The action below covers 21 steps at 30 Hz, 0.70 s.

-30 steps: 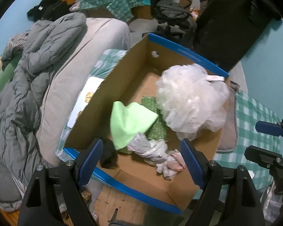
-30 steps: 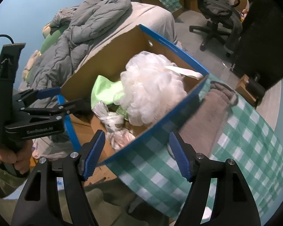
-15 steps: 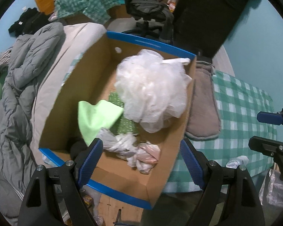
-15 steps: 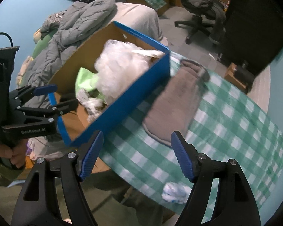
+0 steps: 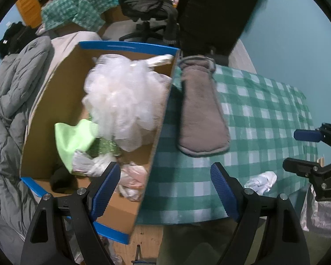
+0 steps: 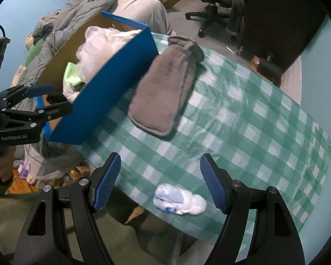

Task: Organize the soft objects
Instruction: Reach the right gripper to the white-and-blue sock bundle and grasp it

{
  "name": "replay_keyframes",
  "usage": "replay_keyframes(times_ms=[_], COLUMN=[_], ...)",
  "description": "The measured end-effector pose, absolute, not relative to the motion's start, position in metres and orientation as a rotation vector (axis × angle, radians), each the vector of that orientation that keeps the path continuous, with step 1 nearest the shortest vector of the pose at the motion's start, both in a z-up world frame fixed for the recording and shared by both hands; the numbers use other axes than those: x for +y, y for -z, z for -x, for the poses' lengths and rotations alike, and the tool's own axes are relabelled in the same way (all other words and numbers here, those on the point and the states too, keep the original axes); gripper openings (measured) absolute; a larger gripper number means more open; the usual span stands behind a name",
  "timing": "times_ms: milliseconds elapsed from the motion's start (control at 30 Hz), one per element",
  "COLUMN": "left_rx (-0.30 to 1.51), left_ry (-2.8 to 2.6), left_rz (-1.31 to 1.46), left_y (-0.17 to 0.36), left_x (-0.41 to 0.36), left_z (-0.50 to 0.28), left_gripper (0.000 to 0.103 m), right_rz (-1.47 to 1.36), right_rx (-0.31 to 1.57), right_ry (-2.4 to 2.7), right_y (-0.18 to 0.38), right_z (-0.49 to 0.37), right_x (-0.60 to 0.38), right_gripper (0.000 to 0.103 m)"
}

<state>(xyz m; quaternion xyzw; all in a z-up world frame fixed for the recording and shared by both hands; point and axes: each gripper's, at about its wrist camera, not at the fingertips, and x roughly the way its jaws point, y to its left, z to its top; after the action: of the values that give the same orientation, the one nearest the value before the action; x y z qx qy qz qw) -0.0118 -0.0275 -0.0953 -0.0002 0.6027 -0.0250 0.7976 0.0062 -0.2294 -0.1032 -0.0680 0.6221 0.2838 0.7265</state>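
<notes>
A blue-edged cardboard box (image 5: pixel 163 114) (image 6: pixel 112 92) holds a white mesh puff (image 5: pixel 121 101), a light green cloth (image 5: pixel 72 137) and crumpled soft items. Right of it a grey mitt (image 5: pixel 200 110) (image 6: pixel 163 90) lies on the green checked tablecloth (image 5: pixel 264 114) (image 6: pixel 253 119). A small white and blue bundle (image 6: pixel 179 201) (image 5: pixel 262 181) sits near the table's front edge. My left gripper (image 5: pixel 165 190) hangs open over the box's right wall, empty. My right gripper (image 6: pixel 160 181) is open and empty just above the white bundle.
A bed with a grey quilt (image 5: pixel 8 101) lies left of the box. An office chair (image 6: pixel 218 0) and dark furniture (image 5: pixel 214 11) stand behind the table. A hand (image 6: pixel 0 167) holds the left gripper's handle. Clutter lies on the floor under the table's edge.
Both grippers have swung right, from over the box towards the table. The grey mitt and the white bundle have come into view. Both stay open and empty.
</notes>
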Motion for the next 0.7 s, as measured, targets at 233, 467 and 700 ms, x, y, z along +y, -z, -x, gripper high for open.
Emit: replay_keyframes(times_ms=[233,467,700], left_rx=[1.32,1.348,1.4], left_ry=[0.102,0.121,0.127], left_rz=[-0.051,-0.066,-0.075], left_y=[0.108,0.122,0.147], left_x=[-0.062,-0.083,-0.095], left_z=[0.021,0.032,0.045], left_gripper=[0.085,0.085,0.085], right_rz=[0.169,0.217,0.256], right_rx=[1.38,1.412,1.45], right_ry=[-0.636,-0.676,-0.738], right_y=[0.117,0.14,0.166], right_z=[0.005,0.022,0.039], right_x=[-0.253,-0.263,-0.266], right_gripper=[0.075,0.076,0.076])
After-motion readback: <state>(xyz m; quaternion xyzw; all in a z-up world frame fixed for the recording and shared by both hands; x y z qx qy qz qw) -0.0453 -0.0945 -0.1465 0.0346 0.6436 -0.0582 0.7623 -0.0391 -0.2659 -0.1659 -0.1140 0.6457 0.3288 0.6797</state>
